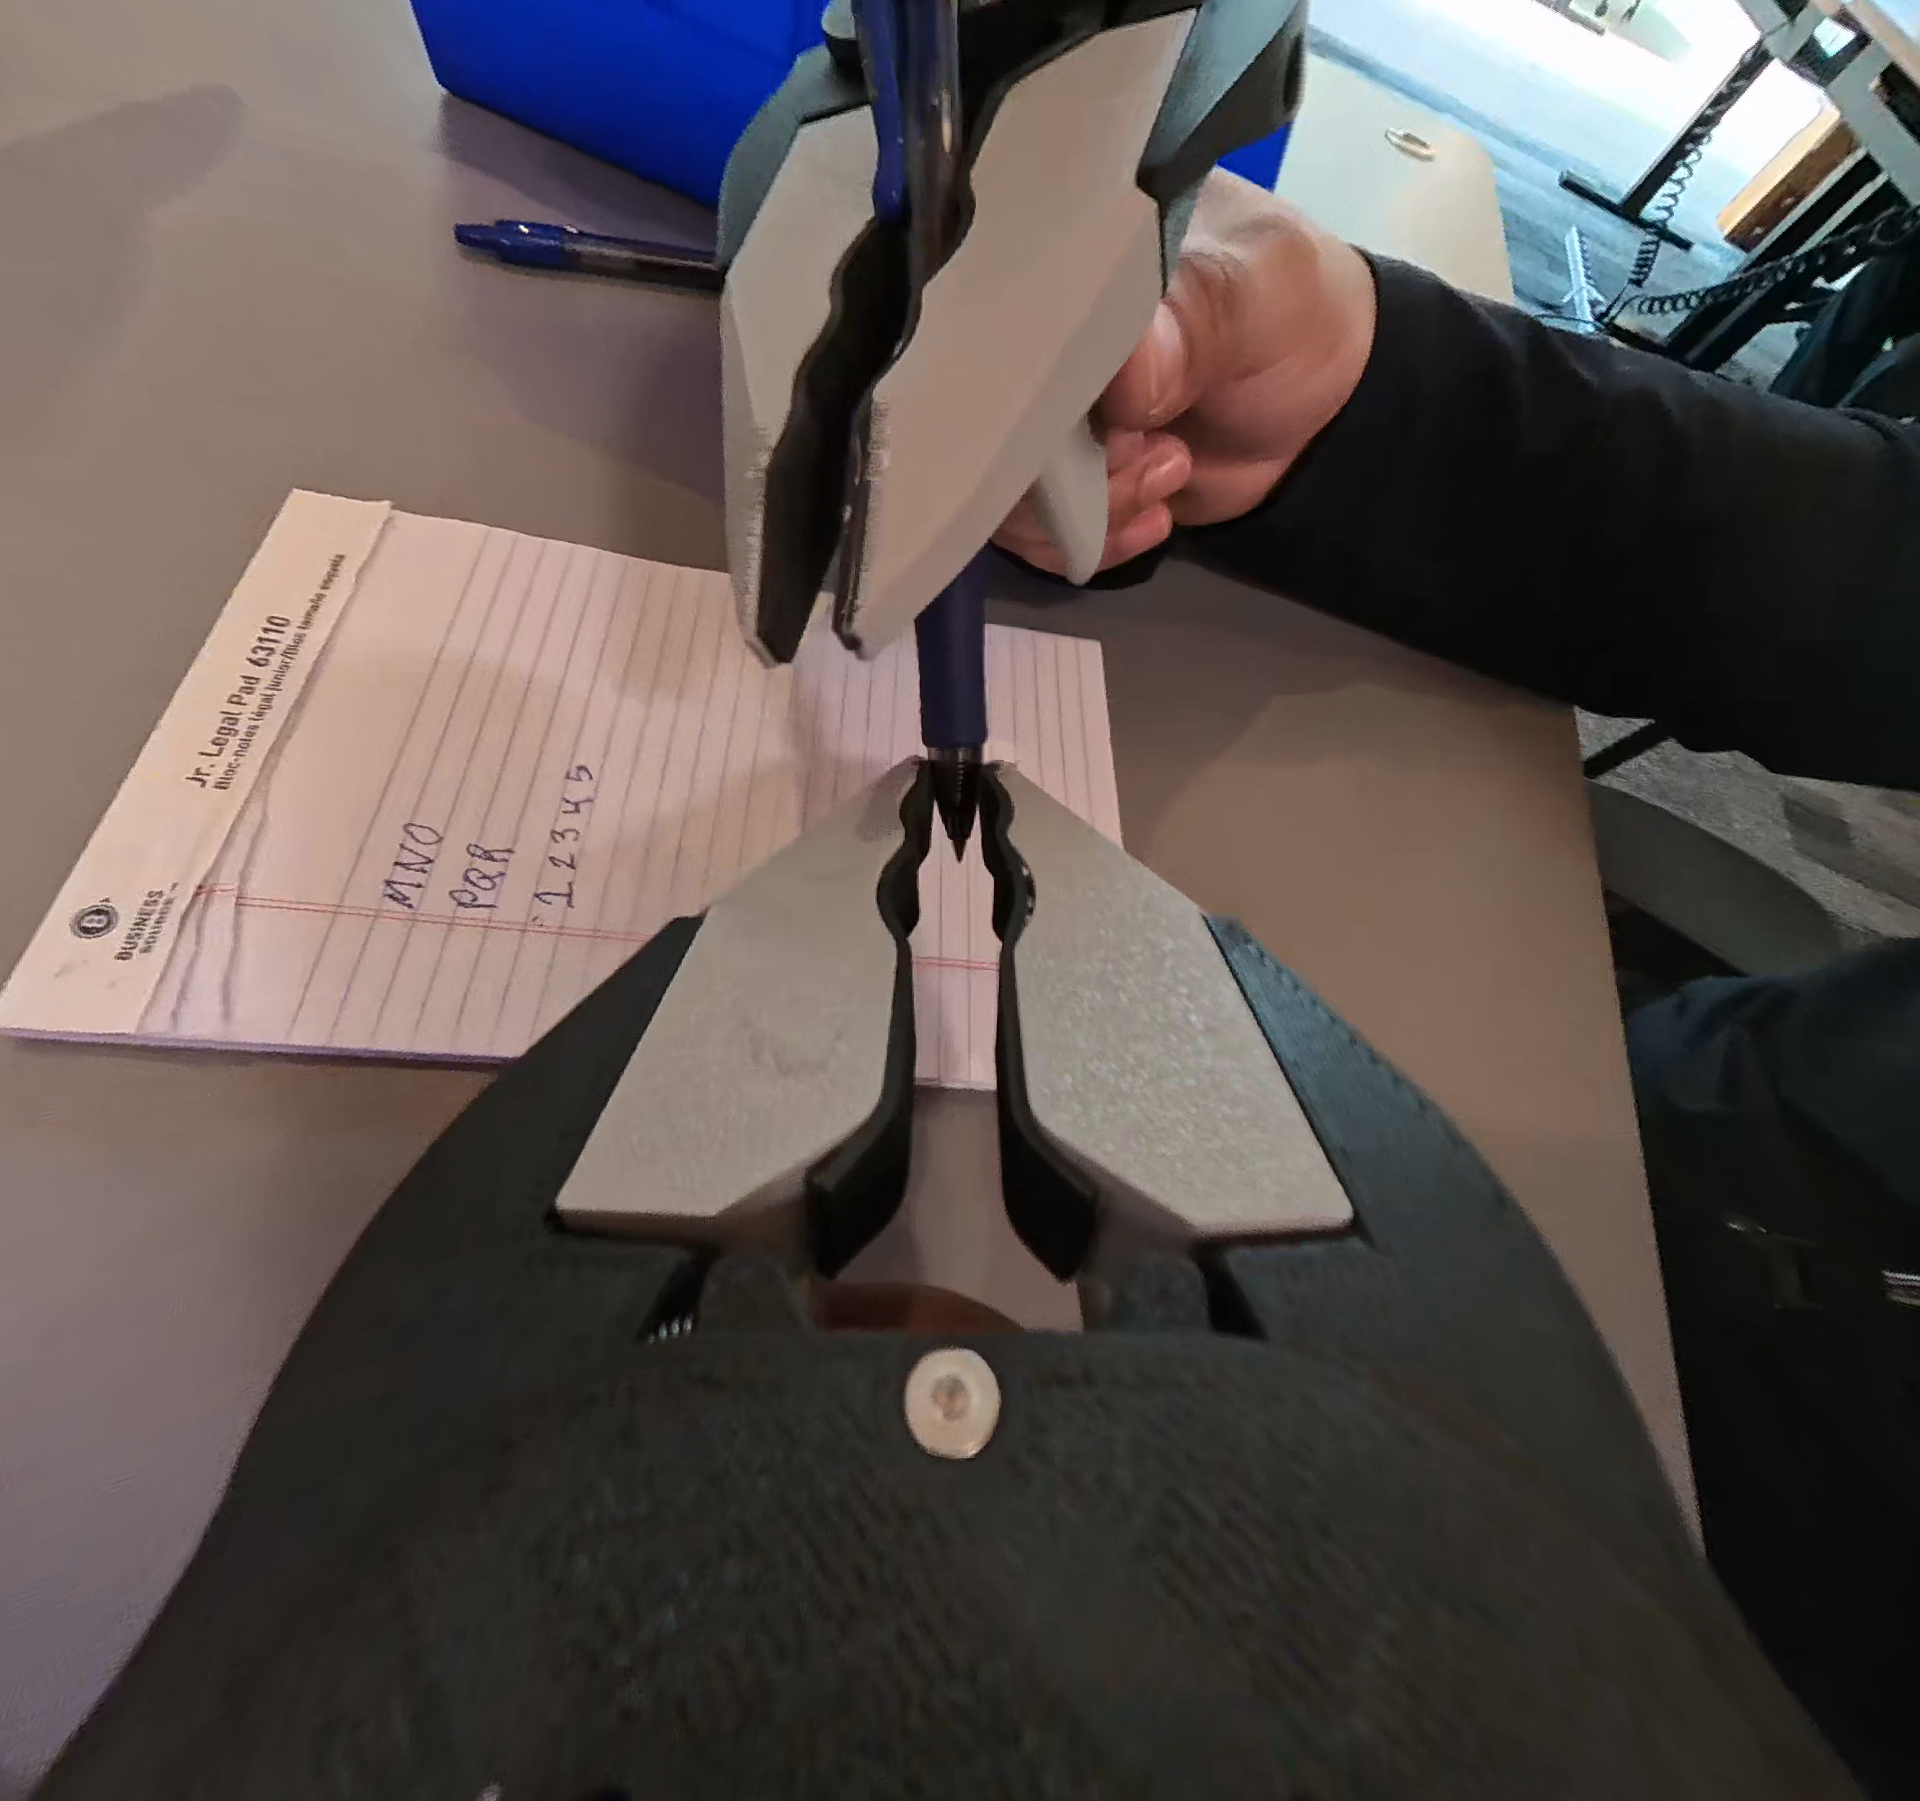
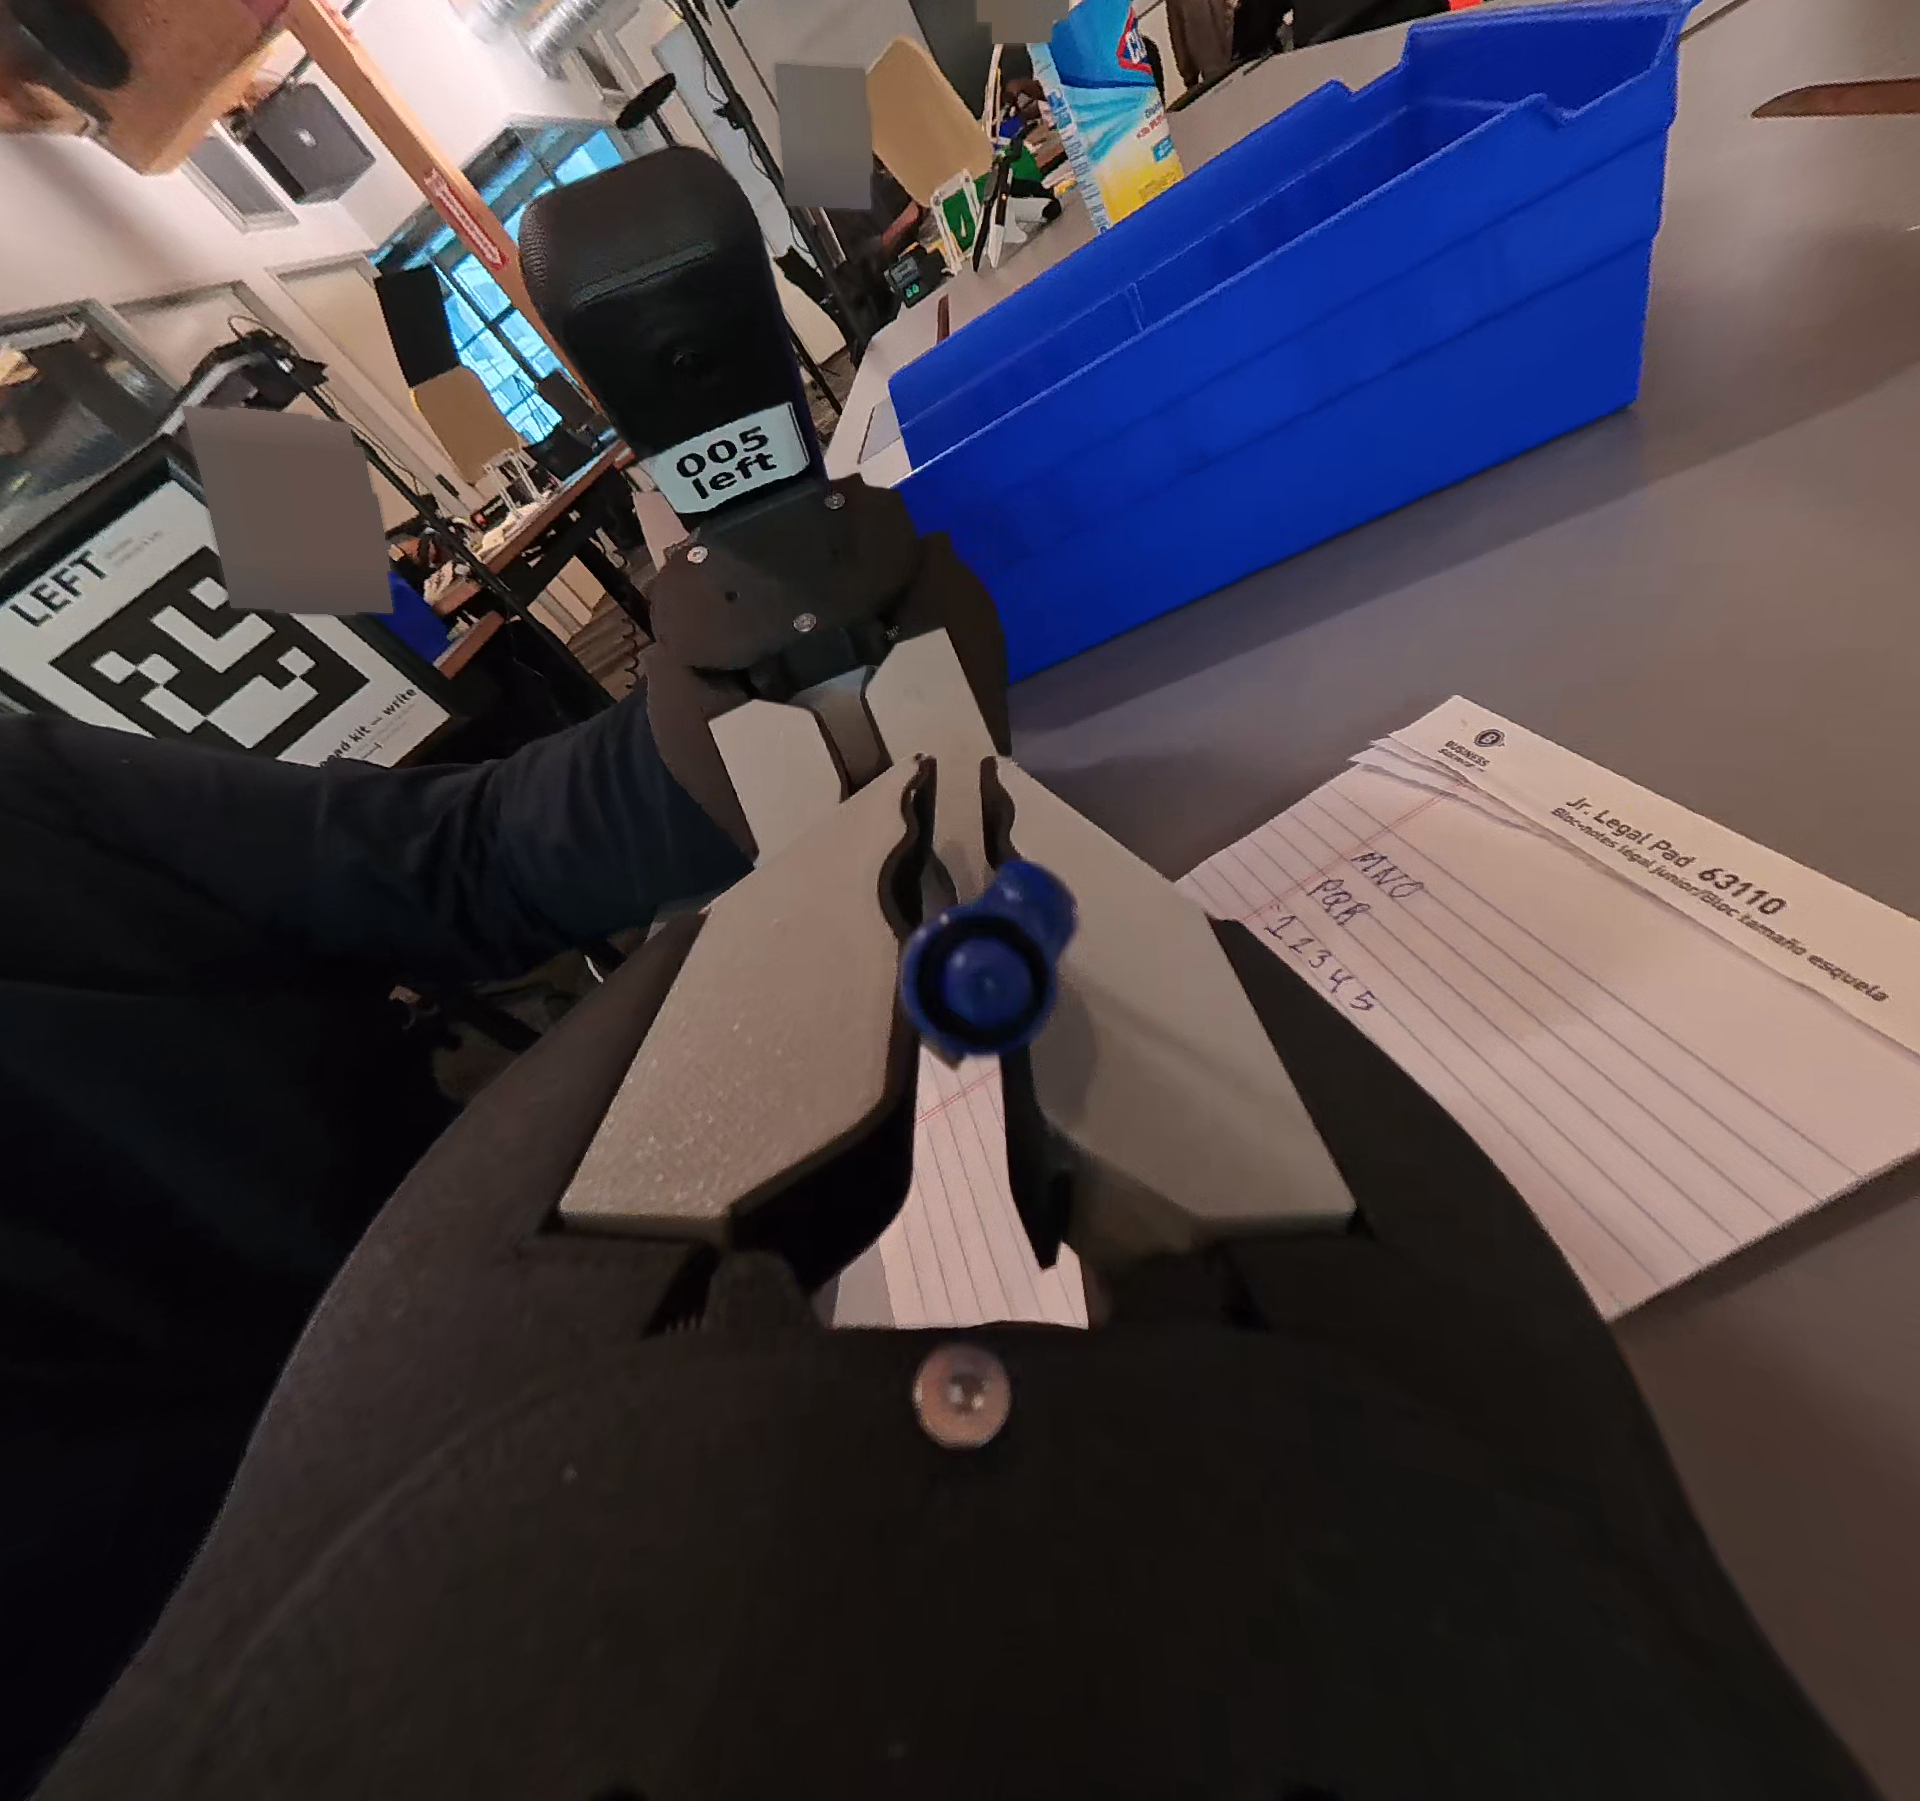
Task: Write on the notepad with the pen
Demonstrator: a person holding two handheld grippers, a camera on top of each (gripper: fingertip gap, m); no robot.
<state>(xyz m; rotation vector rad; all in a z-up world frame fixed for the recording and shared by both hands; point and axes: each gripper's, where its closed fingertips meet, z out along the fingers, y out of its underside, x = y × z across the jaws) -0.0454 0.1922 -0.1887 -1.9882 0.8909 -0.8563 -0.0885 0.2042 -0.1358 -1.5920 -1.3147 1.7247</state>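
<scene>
A white lined notepad (image 1: 468,764) lies on the grey table with a few short written rows; it also shows in the right wrist view (image 2: 1558,1024). My right gripper (image 2: 956,764) is shut on a blue pen (image 2: 982,972), seen end-on. In the left wrist view the right gripper (image 1: 821,645) comes down from above, holding the pen (image 1: 951,681) upright over the pad's near right part. My left gripper (image 1: 958,769) is low over the pad. Its fingers stand a narrow gap apart with the pen's tip between them, a sliver of space on each side.
A blue plastic bin (image 2: 1299,380) stands behind the pad, also in the left wrist view (image 1: 623,16). A second blue pen (image 1: 582,245) lies by the bin. A hand (image 1: 1247,369) in a dark sleeve holds the right gripper. A wipes canister (image 2: 1112,120) stands beyond the bin. One gripper's finger ends stand about 6 cm off the other's.
</scene>
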